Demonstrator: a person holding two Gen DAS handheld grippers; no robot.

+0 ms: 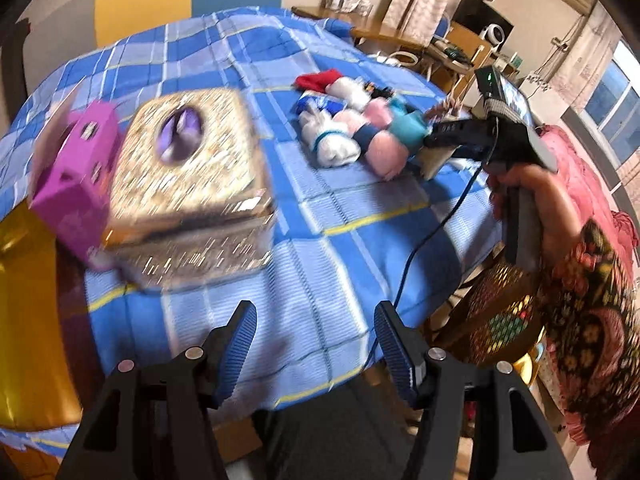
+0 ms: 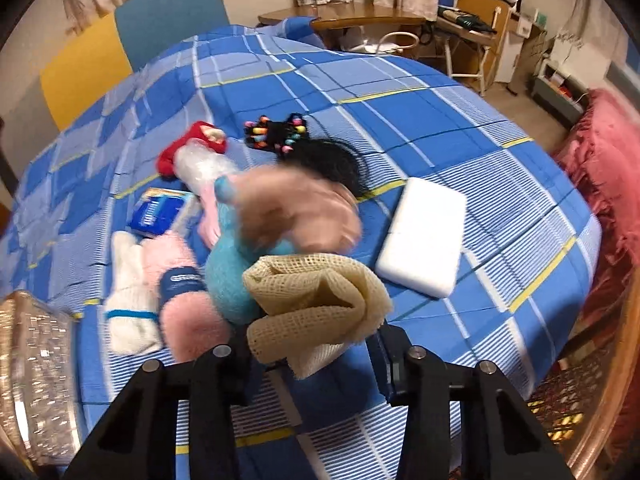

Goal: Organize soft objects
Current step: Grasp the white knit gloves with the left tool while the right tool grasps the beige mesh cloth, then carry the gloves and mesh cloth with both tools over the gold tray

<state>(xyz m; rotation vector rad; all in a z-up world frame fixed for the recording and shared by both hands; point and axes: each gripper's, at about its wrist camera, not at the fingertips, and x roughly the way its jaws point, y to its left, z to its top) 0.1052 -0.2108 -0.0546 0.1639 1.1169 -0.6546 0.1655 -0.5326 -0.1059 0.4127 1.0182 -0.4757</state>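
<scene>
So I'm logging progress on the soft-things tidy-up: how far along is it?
Barely started. Nothing visibly sorted: the socks, doll and white sponge lie loose on the blue cloth. In hand: the right gripper grips a beige mesh cloth. The left gripper is empty near the glittery box.

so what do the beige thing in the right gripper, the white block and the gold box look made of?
Beige mesh: looks like soft open-weave foam or rubbery netting; grid holes show and it folds limply.
White block: likely foam or sponge; matte, plain, rounded edges. Could be hard plastic.
Gold box: glossy, glittery surface, perhaps foil or sequin-look covering over a rigid shell. Blur hides detail.
</scene>
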